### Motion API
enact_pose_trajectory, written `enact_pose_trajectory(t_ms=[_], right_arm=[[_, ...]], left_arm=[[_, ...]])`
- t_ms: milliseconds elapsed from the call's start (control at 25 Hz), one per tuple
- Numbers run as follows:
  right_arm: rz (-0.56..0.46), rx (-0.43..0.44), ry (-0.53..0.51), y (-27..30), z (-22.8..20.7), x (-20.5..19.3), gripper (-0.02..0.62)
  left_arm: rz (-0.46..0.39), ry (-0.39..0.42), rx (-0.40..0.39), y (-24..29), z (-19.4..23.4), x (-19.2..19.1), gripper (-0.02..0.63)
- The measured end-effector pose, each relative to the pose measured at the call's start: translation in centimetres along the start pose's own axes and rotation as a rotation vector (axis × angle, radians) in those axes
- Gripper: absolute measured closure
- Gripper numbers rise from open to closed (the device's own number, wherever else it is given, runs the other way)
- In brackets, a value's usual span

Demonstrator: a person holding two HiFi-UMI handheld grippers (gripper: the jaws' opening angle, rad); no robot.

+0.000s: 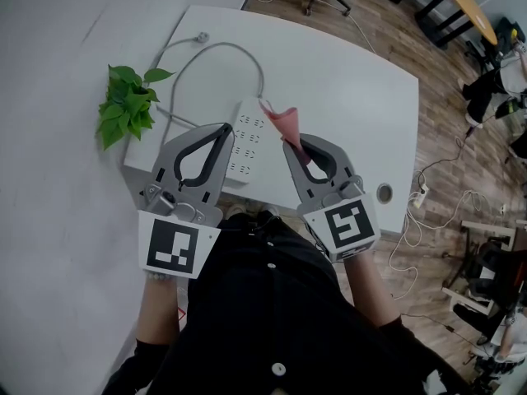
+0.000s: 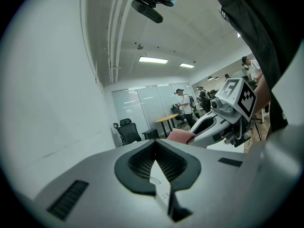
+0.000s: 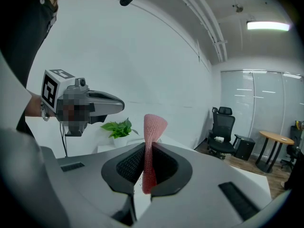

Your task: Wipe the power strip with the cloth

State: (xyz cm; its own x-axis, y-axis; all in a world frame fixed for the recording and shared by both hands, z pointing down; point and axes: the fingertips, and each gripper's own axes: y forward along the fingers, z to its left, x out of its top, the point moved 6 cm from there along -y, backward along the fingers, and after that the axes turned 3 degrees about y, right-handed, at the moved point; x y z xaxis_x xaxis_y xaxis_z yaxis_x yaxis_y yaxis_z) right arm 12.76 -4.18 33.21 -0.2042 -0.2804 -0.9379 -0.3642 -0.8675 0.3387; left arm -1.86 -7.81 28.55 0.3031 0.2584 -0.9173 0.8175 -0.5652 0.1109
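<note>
Right tool (image 3: pixel 150 146) around pink cloth (image 3: pixel 155 122)

power strip (image 1: pixel 247 142): left edge partly hidden behind left gripper (image 1: pixel 224 130) | cloth (image 1: pixel 282 122): pinched part hidden (between jaws of right gripper (image 1: pixel 295 145))

The power strip (image 1: pixel 245 142) is a white, oblong block with several rows of sockets facing up, lying flat near the front edge of the white bench (image 1: pixel 354 97). Its grey cable (image 1: pixel 222 48) curves away in a loop toward the far left corner. The cloth (image 3: pixel 152 141) is a pinkish-red mesh piece pinched between the closed jaws of the right gripper (image 1: pixel 293 141), its free end standing out past the jaw tips in a crumpled, flared fold above the strip's far right end.
</note>
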Motion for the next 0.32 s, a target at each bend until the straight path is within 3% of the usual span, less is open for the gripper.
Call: enact_pose_trajectory(t_ms=[320], right_arm=[[-0.008,-0.004,0.001,0.14,-0.29,0.07,0.548]], left_arm=[[0.0,0.005,-0.001,0.3,0.07,0.03,0.592]])
